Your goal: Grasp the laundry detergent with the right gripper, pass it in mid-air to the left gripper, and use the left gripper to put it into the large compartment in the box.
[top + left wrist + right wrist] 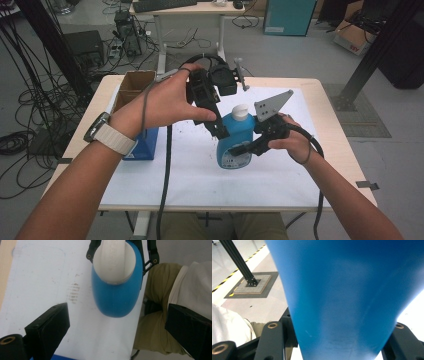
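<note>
Right tongs [242, 148] are clamped on the lower body of the blue bottle [235, 140], one jaw on each side; the right gripper view has the blue wall wedged between both jaws with no gap on either side. My read is that this grip is there to keep the bottle upright and stop it turning while the other hand works on top. Left tongs [220, 131] are spread wide and pinch nothing: in the left gripper view the two black jaws stand well apart at the bottom corners, with the white cap [113, 261] and the blue shoulder below and ahead of them, untouched. In the high view the left tongs point down beside the bottle's left shoulder, just under cap level, so this looks like lining up on the cap, probably to unscrew or pull it; cap is still on. Bottle stands upright on the white sheet [200, 175], roughly mid-bench, a little nearer the person's edge than the far edge. An open cardboard box [132, 85] sits at the far-left corner of the bench [327, 130], and a blue box [145, 145] lies near the left edge, partly under the left forearm; both well apart from the bottle. Sheet shows a few dark scuffs left of the bottle.
</note>
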